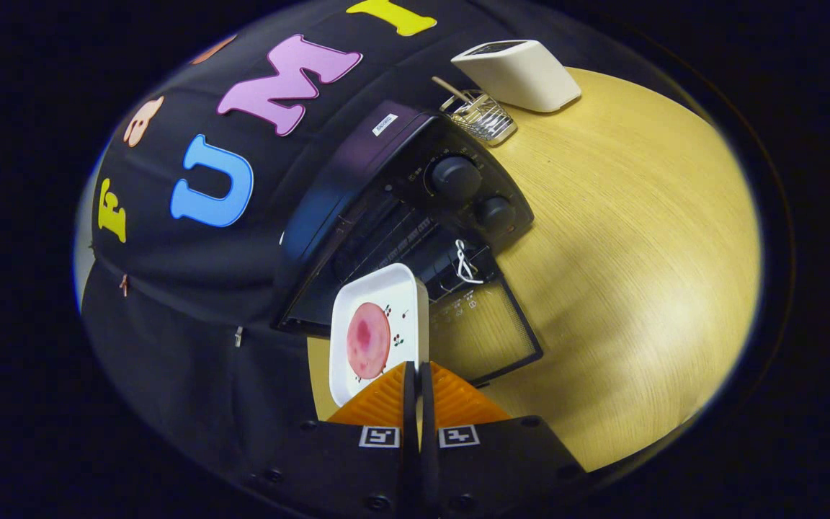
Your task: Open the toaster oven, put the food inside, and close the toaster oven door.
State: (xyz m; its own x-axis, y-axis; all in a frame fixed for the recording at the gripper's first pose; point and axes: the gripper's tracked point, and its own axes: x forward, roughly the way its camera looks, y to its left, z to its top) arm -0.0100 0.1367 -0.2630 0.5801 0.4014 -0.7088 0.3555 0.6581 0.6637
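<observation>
While the fingers (418, 375) stood pressed nearly together on the near rim of the white tray (379, 317), the gripper (418, 371) held it edge-on, clamped at the tray's right-hand edge. Going left to right: at about eleven o'clock from the fingertips lay the tray with its pink round slice of food (368, 340) — thin and soft-looking, probably light, and likely to slide on a smooth glazed surface if the tray tipped further. Beyond it, at twelve o'clock, the toaster oven (386, 209) gaped open, the rack showing dimly inside; its door (487, 324) lay folded down flat at about one o'clock, just beside the tray. Farther off at one o'clock sat a wire basket (483, 119) and a white box (519, 72) on the wooden table (638, 252). The tray looked stiff and possibly brittle — a rim pinch seemed the only hold, so levelling it mattered.
</observation>
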